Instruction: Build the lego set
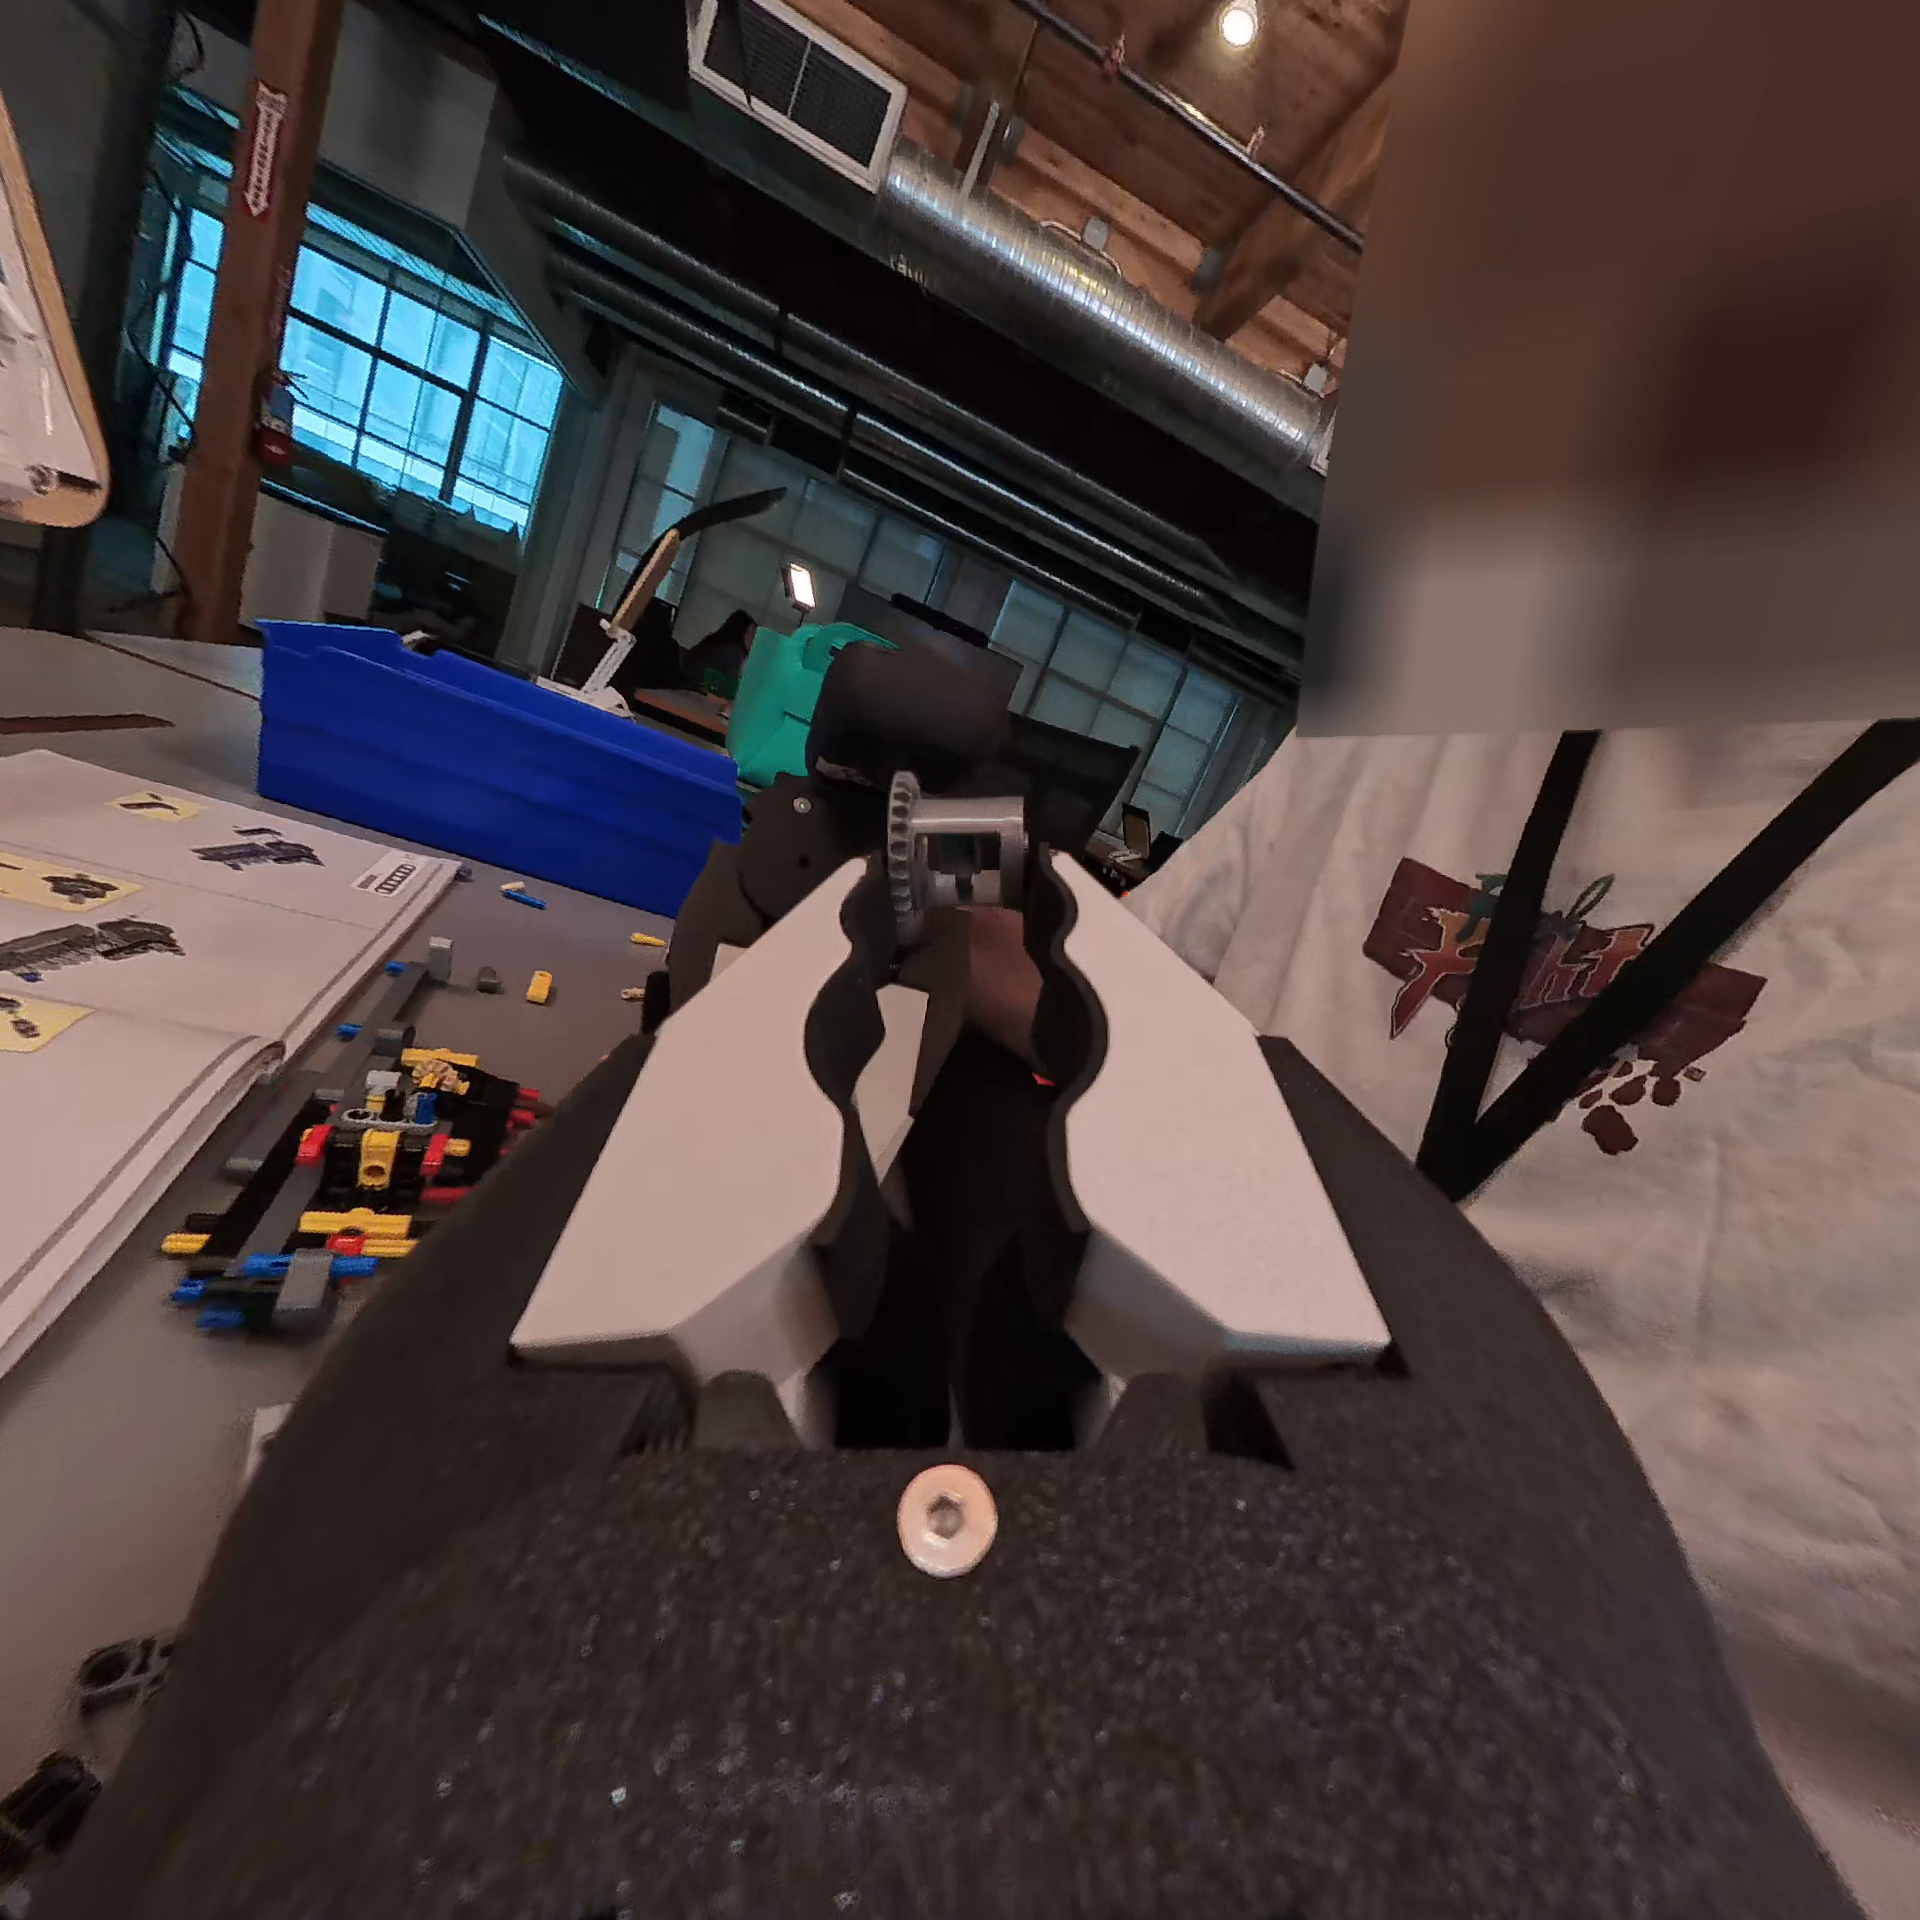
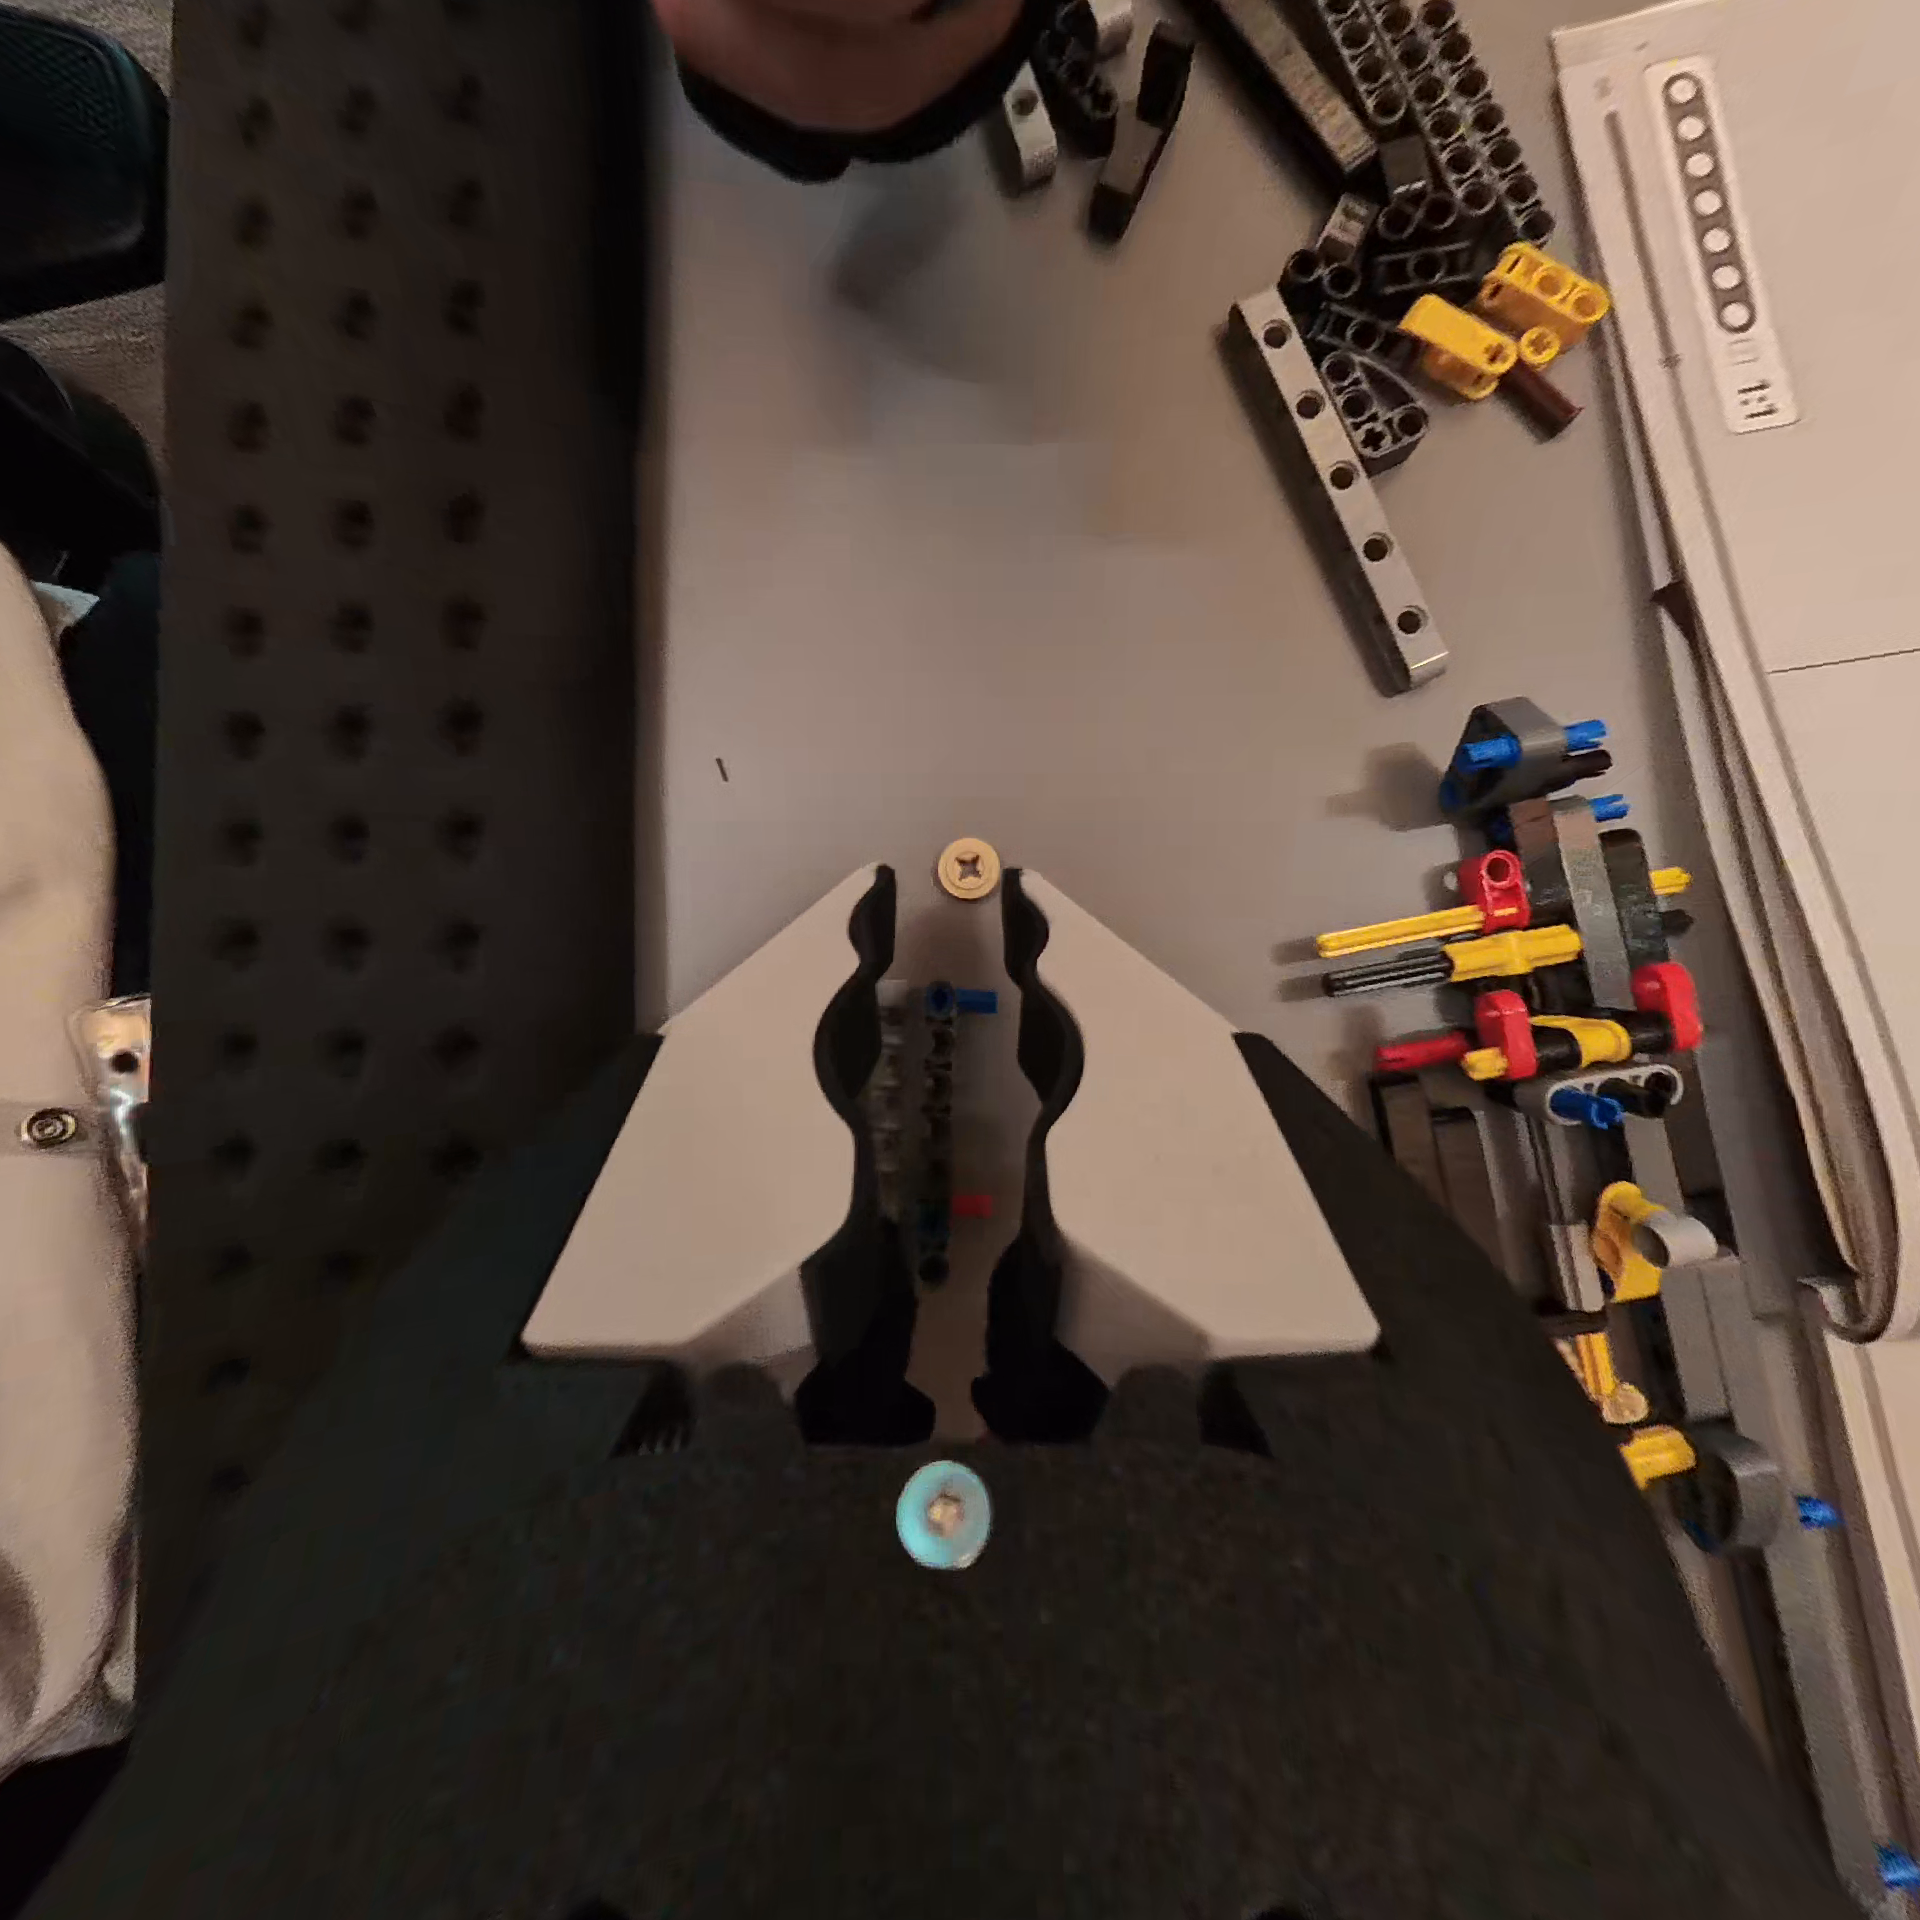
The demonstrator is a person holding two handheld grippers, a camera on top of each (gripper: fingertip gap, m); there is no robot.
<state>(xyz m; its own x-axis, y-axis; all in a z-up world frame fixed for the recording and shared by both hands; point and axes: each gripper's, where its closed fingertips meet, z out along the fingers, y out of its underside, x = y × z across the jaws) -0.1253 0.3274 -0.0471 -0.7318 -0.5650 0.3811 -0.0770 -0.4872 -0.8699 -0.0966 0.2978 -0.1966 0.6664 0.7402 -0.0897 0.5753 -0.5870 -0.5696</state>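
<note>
My left gripper [image 1: 961, 868] is raised off the table and shut on a small grey gear assembly [image 1: 951, 842], a toothed wheel on a grey housing, held at the fingertips. The black body of the other gripper [image 1: 904, 707] is just behind it. The partly built model [image 1: 353, 1174], black, yellow, red and blue, lies on the grey table at the left; it also shows in the right wrist view [image 2: 1558, 1018]. My right gripper [image 2: 951, 883] points down at the table with its jaws apart. A tan round piece [image 2: 968, 868] sits at its tips. A black beam with blue pins [image 2: 935, 1122] lies below the gap.
An open instruction booklet [image 1: 156, 935] lies left of the model and shows at the right in the other view [image 2: 1766, 623]. A blue bin [image 1: 478, 758] stands behind. Loose beams and yellow connectors [image 2: 1403, 260] and a long grey beam [image 2: 1340, 488] lie nearby. A dark perforated strip [image 2: 395, 623] runs down the left. The tips of one gripper are about 15 cm away from the tips of the other.
</note>
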